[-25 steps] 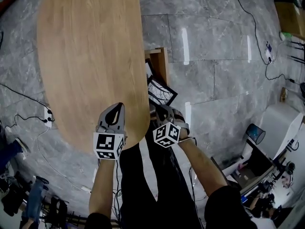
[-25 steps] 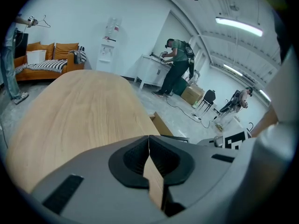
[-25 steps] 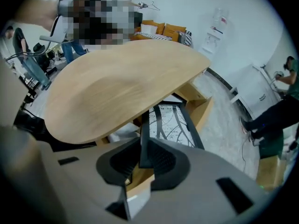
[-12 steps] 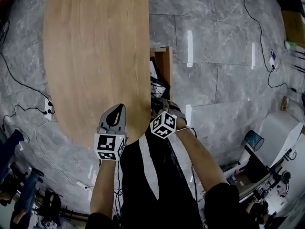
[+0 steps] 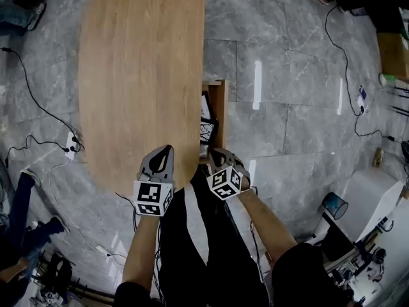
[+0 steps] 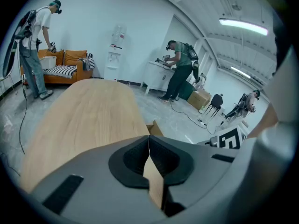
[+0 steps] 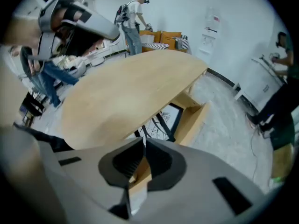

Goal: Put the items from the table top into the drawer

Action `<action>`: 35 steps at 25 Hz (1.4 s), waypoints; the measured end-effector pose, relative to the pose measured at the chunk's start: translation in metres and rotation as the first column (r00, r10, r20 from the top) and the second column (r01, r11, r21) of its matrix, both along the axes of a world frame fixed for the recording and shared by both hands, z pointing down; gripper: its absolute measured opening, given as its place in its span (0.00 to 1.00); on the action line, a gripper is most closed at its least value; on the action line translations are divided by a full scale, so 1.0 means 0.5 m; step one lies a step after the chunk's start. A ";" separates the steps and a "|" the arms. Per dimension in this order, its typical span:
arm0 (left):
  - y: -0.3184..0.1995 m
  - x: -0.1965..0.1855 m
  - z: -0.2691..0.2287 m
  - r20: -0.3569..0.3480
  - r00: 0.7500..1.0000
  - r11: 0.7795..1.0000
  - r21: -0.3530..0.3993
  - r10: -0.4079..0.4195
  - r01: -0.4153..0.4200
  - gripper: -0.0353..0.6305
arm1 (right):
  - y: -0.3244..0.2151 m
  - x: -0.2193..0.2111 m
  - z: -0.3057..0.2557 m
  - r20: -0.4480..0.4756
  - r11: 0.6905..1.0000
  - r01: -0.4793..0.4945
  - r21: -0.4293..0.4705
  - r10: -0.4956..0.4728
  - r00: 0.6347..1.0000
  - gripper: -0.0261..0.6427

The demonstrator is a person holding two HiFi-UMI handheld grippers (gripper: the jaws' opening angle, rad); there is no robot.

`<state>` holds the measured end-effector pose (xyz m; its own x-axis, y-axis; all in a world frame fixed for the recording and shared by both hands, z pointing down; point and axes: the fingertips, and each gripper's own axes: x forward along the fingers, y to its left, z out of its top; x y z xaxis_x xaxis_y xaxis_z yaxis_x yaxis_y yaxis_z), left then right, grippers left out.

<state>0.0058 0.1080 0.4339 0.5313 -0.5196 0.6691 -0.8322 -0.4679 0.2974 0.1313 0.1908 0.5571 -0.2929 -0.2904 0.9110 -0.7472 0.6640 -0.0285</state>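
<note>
The oval wooden table (image 5: 140, 75) has a bare top. At its right side a wooden drawer (image 5: 221, 101) stands pulled out, and a black-framed picture (image 5: 206, 128) of branches lies in it, partly under the tabletop. The right gripper view shows that framed picture (image 7: 167, 119) inside the drawer (image 7: 195, 118) below me. My right gripper (image 5: 218, 153) hangs just above the drawer's near end; its jaws are closing, tips nearly together, nothing between them. My left gripper (image 5: 163, 155) hovers over the table's near edge, shut and empty.
Cables (image 5: 38, 101) and a power strip (image 5: 72, 142) lie on the grey tiled floor left of the table. Other people (image 6: 180, 69) work at a bench and by an orange sofa (image 6: 65, 64) beyond the table. Cardboard boxes (image 5: 391, 31) sit far right.
The framed picture lay aslant at the drawer's near end by the right gripper; now it sits deeper in the drawer. Both grippers have risen a little.
</note>
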 end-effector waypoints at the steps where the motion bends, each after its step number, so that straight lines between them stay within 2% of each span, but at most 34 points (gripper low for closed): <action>1: 0.002 0.004 -0.020 -0.004 1.000 1.000 0.003 -0.005 0.005 0.07 | -0.002 0.006 -0.029 0.029 0.999 -0.045 -0.001 0.045 0.999 0.08; 4: 0.004 0.018 -0.082 -0.023 0.999 0.999 0.021 -0.030 0.030 0.07 | -0.028 0.024 -0.106 0.093 0.989 -0.148 0.011 0.147 0.985 0.05; 8: 0.016 0.026 -0.154 -0.030 0.999 0.998 0.047 -0.031 0.033 0.07 | -0.065 0.010 -0.197 0.191 0.970 -0.240 0.031 0.230 0.954 0.05; 12: 0.028 0.038 -0.226 -0.040 0.999 0.998 0.069 -0.009 0.012 0.07 | -0.108 -0.019 -0.331 0.282 0.947 -0.297 0.120 0.254 0.925 0.05; 18: 0.074 0.036 -0.362 -0.089 0.996 0.990 0.139 0.004 0.008 0.07 | -0.099 -0.049 -0.547 0.379 0.888 -0.393 0.240 0.287 0.880 0.05; 23: 0.143 0.017 -0.472 -0.087 0.995 0.981 0.192 0.041 -0.024 0.07 | -0.024 -0.084 -0.683 0.397 0.865 -0.394 0.310 0.259 0.881 0.05; 26: 0.199 -0.014 -0.524 -0.081 0.996 0.978 0.209 0.035 -0.017 0.07 | 0.033 -0.106 -0.745 0.408 0.858 -0.399 0.324 0.253 0.877 0.05; 35: 0.319 -0.063 -0.602 -0.083 0.997 0.966 0.256 -0.002 0.024 0.07 | 0.150 -0.154 -0.797 0.422 0.852 -0.391 0.348 0.230 0.877 0.05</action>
<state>-0.0257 0.2674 0.1330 0.5703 -0.6754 0.4676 -0.8168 -0.5266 0.2356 0.0544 0.2659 0.1589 -0.3982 -0.7432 0.5377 -0.9068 0.4074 -0.1085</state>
